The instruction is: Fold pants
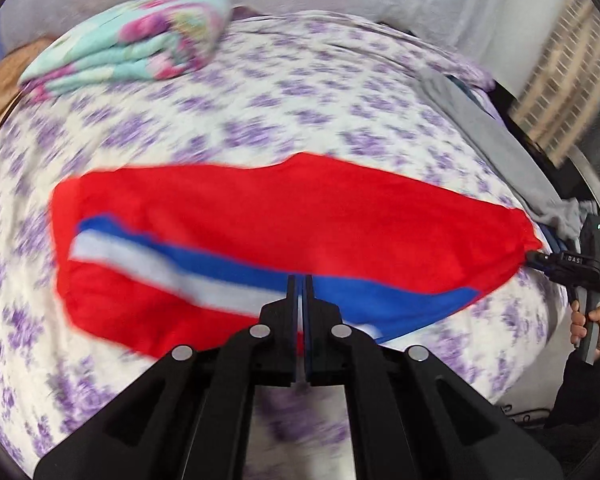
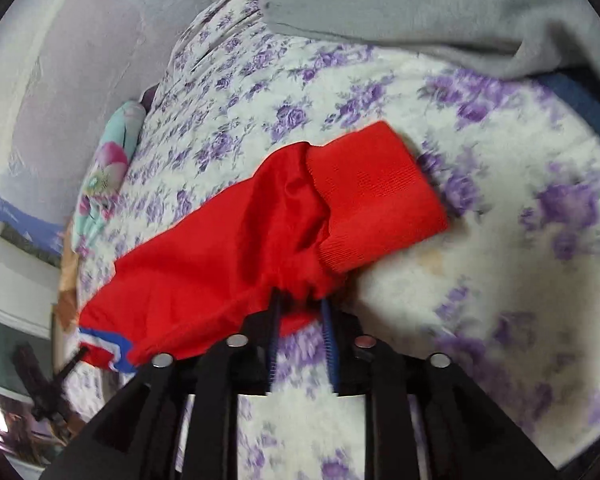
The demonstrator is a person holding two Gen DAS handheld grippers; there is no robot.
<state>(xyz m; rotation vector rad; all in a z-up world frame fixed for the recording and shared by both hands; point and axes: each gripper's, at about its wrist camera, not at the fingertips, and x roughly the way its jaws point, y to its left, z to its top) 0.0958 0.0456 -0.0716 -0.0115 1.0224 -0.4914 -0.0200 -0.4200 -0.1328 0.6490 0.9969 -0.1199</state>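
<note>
The left gripper (image 1: pixel 299 280) points forward and slightly down over the bed (image 1: pixel 260 112), its fingers (image 1: pixel 291 300) pressed together on the near edge of the red pants (image 1: pixel 284 216), right where the blue and white side stripe (image 1: pixel 140 256) runs into them. The right gripper (image 2: pixel 300 300) reaches in from the bed's far side; in the left wrist view it shows at the right edge, its handle held in a hand (image 1: pixel 592 328), its tip at the bunched end of the pants. In its own view its fingers (image 2: pixel 327 320) sit somewhat apart, with gathered red fabric at their tips, so they appear to pinch the pants just below the ribbed cuff (image 2: pixel 376 196), though the contact is partly hidden. The pants stretch between the two grippers, lifted just above the purple-flowered bedsheet (image 2: pixel 520 240), the cuff lying folded over. A folded floral blanket (image 1: pixel 132 56) rests at the far left corner of the bed, well apart from the pants. A grey garment (image 2: pixel 420 8) lies along the bed's edge near the right gripper.
</note>
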